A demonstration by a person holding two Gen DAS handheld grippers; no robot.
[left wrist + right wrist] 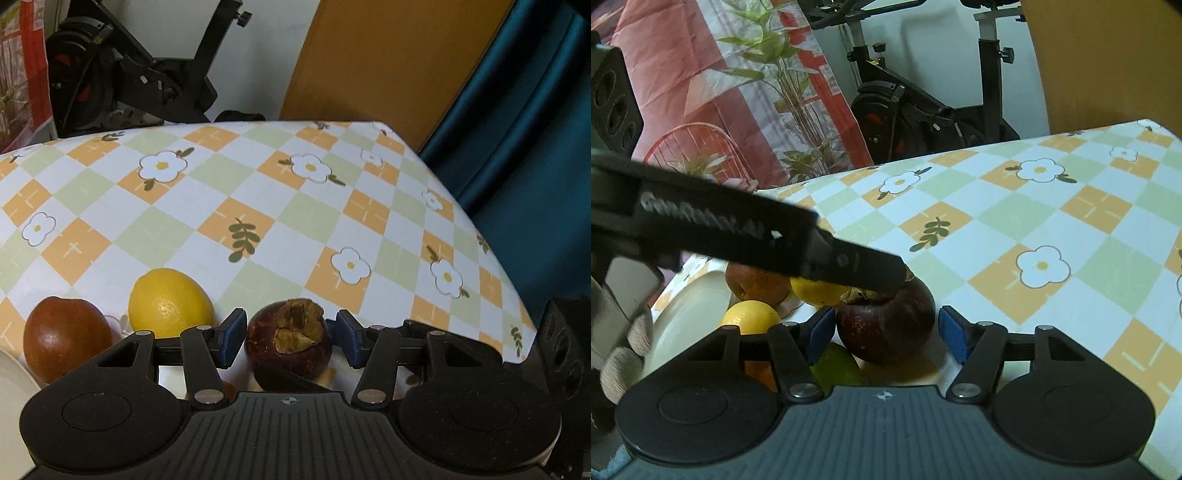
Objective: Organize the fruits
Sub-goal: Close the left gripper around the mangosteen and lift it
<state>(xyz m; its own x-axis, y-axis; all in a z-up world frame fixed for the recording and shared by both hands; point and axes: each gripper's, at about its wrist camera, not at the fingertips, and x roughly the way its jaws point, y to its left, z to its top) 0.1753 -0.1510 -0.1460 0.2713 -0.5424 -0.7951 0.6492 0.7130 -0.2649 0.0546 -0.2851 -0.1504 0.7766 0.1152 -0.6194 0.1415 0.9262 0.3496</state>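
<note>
A: Item one, left gripper (pixel 290 338). Pose?

B: Pitched down toward the table (pixel 258 192), blue pads either side of a dark purple mangosteen (pixel 290 341). Jaws part open; the left pad looks just shy of the skin and the right pad stands clear with a gap, so no grip is shown. From the right wrist view its black finger lies across the mangosteen's dry brown cap.

A: Item two, right gripper (pixel 886 334).

B: Also tilted down, straddling the same mangosteen (pixel 886 325) from another side. Jaws about half open; left pad near or touching, hard to tell; right pad apart from it. Not clamped.

A: Hand?

B: A gloved hand (pixel 624 350) at the left edge of the right wrist view, on the left tool's handle.

A: Surroundings?

B: Checked floral tablecloth. Left of the mangosteen: a lemon (pixel 170 303) and a red-brown fruit (pixel 66 339). A white plate (pixel 690 314) sits beyond. Nearer the right gripper, an orange fruit (pixel 750 317) and a green one (pixel 836 363), partly hidden by its linkage. Behind the table, an exercise bike (pixel 923 110).
</note>
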